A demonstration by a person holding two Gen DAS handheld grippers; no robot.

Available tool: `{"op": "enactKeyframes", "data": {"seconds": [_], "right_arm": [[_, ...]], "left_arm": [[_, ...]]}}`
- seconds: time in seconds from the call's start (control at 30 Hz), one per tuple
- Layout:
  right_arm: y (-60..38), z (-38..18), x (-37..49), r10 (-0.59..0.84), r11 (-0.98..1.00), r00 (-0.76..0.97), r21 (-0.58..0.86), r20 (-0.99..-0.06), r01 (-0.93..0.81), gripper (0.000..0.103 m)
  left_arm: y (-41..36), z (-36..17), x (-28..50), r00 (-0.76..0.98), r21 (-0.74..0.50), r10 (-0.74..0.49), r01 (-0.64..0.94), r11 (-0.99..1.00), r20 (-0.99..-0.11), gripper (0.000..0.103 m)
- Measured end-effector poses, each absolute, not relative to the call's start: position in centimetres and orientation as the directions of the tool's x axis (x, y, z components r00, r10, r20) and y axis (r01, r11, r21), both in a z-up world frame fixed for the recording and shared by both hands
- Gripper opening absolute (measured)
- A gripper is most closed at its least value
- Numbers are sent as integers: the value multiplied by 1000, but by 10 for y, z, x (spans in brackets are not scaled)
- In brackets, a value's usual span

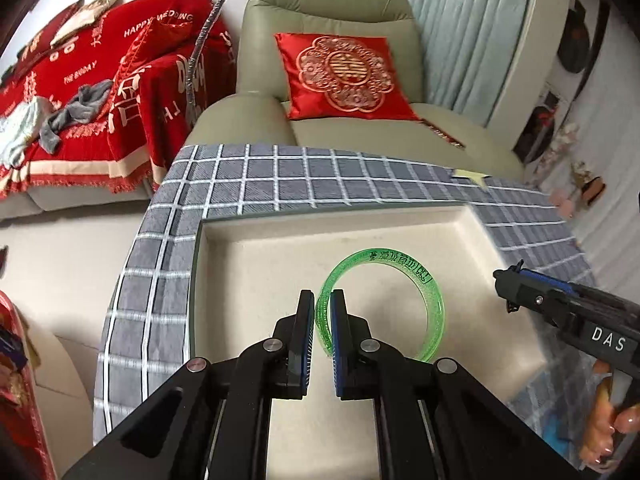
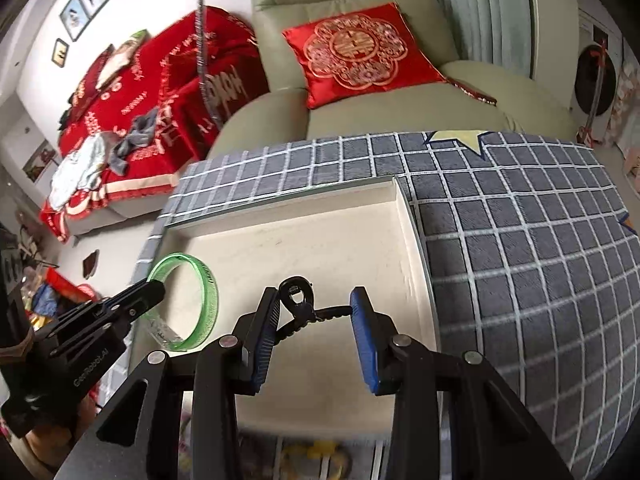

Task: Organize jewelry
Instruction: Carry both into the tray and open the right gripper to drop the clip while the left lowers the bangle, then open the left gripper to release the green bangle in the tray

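A translucent green bangle (image 1: 430, 300) with dark lettering hangs over the cream tray (image 1: 248, 264), its left edge pinched between the blue pads of my left gripper (image 1: 322, 300), which is shut on it. The right wrist view shows the same bangle (image 2: 210, 292) at the left, with the left gripper (image 2: 154, 290) on it. My right gripper (image 2: 316, 300) is shut on a black hair claw clip (image 2: 298, 300) that spans its pads above the tray (image 2: 404, 216). In the left wrist view the right gripper (image 1: 506, 288) enters from the right, its jaws hidden.
The tray lies on a grey cloth with a white grid (image 2: 520, 240) and a pale star patch (image 2: 460, 138). Behind stand a green armchair (image 1: 340, 4) with a red cushion (image 1: 344, 76) and a sofa under a red blanket (image 1: 80, 80). A hand (image 1: 612, 428) shows at the right.
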State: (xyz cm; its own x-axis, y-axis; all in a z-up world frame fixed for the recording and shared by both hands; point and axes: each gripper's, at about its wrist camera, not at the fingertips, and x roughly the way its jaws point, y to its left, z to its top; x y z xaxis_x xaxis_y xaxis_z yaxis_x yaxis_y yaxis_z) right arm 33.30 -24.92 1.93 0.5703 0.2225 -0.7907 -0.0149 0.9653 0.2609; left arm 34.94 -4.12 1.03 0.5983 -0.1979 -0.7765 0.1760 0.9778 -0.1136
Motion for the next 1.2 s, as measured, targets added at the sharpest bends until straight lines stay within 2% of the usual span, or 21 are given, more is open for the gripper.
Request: {"op": "enactKeyframes", "data": {"seconds": [0.3, 0.53, 0.6, 0.67, 0.8, 0.87, 1.2], "right_arm": [[-249, -31, 387, 182, 971, 521, 236, -834, 38, 40], [-243, -39, 393, 136, 985, 524, 170, -841, 18, 40], [-239, -39, 392, 121, 989, 526, 148, -842, 10, 43], [-236, -39, 391, 120, 990, 524, 140, -843, -1, 57], [-235, -34, 389, 152, 984, 524, 181, -838, 4, 59], [-235, -28, 384, 174, 977, 535, 212, -826, 10, 65], [-246, 1, 346, 219, 950, 586, 307, -780, 53, 67]], "left_arm": [[-51, -25, 377, 542, -69, -140, 149, 986, -829, 23], [-56, -32, 382, 525, -41, -110, 140, 989, -844, 23], [-57, -34, 383, 519, -22, -91, 138, 990, -850, 23], [-58, -33, 383, 522, -12, -82, 137, 991, -849, 23], [-55, -32, 381, 516, -13, -77, 126, 992, -853, 23], [-53, -28, 379, 526, -21, -82, 120, 993, -846, 23], [-56, -18, 375, 556, -17, -92, 139, 990, -826, 23]]}}
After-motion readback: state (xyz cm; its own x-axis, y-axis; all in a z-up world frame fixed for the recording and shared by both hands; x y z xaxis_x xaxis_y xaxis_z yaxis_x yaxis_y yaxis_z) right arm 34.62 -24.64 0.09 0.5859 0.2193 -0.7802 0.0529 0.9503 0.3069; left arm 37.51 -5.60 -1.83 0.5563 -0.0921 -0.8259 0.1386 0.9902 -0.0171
